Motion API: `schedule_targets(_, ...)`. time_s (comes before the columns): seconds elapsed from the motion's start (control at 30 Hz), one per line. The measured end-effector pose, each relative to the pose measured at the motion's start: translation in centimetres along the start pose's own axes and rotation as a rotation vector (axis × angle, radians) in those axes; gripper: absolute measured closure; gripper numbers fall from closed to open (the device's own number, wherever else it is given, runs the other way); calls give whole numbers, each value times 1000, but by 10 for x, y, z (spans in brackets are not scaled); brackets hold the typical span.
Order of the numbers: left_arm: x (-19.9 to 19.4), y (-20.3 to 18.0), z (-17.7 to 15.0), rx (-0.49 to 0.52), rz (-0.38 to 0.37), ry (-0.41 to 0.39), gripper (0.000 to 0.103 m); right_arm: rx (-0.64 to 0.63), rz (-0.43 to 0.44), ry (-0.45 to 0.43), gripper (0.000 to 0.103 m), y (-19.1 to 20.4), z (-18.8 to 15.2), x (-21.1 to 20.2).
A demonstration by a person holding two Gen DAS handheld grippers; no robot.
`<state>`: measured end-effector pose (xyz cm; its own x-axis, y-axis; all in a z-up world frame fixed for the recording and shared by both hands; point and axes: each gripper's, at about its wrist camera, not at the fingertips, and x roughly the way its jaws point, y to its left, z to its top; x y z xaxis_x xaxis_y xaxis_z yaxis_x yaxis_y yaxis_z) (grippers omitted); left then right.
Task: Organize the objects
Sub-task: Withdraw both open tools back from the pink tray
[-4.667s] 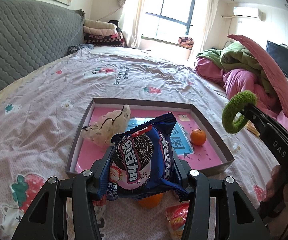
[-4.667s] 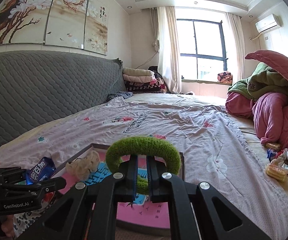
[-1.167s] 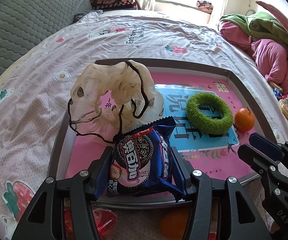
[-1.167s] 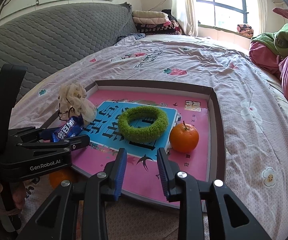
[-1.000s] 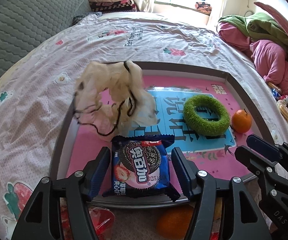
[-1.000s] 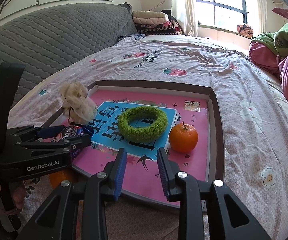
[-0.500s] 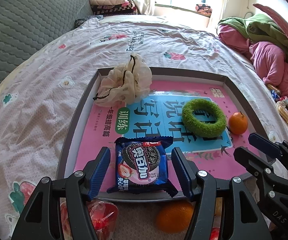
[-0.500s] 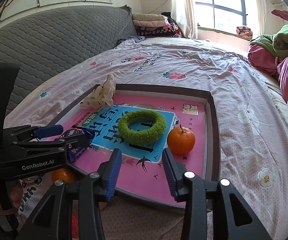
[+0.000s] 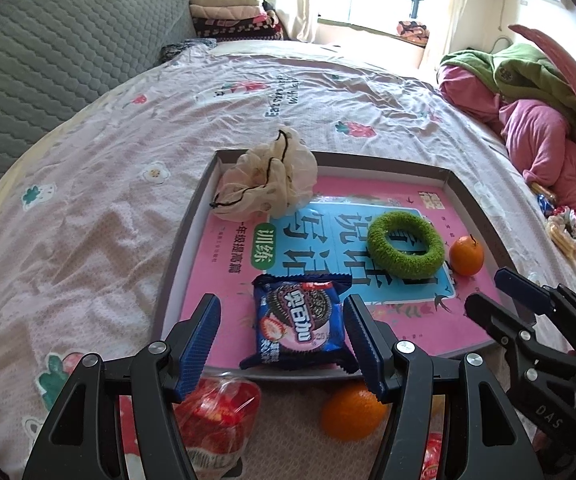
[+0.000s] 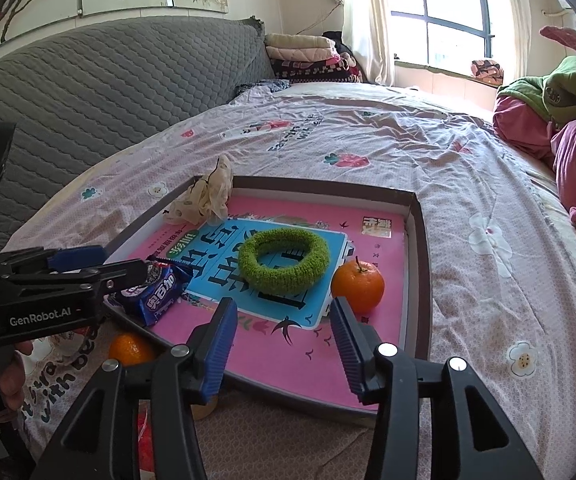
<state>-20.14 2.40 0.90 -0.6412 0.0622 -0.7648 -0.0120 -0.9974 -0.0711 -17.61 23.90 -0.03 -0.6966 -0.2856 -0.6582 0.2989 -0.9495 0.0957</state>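
Four things are seen inside the shallow grey-rimmed cardboard tray (image 9: pixel 186 236) with its pink and blue printed book lining: a blue plastic packet of chocolate sandwich biscuits (image 9: pixel 300 324), a fuzzy green ring-shaped hair band (image 9: pixel 406 246), a small orange tangerine (image 9: pixel 466 256) and a crumpled cream mesh drawstring pouch (image 9: pixel 268 180). The biscuit packet is laid flat at the tray's near left edge, its lower end overlapping the rim. The green band is placed on the blue part of the lining, with the tangerine just beside it toward the tray's right wall. The pouch is bunched in the far left corner, part of it draped over the rim.

The left claw (image 9: pixel 282 346) is held with its blue-padded fingers spread apart on either side of the biscuit packet, and no contact with the wrapper is seen. The right claw (image 10: pixel 282 346) is likewise held wide apart and empty above the tray's near edge, with the tangerine and the green band beyond its tips.

Outside the tray, on the pink flower-printed bedsheet (image 9: pixel 100 216), a second orange tangerine (image 9: pixel 352 412) and a red crinkled plastic snack bag (image 9: pixel 216 412) are lying near the front rim. A grey quilted headboard (image 10: pixel 100 92) is seen at the left, and a heap of pink and green bedding (image 9: pixel 544 120) at the right.
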Motion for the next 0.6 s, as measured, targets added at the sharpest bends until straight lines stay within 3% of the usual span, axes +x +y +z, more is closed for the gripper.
schedule_targets(0.6,-22,1,-9,-14,13,-30,34,-4,-13,-55,43,-2,3,-23)
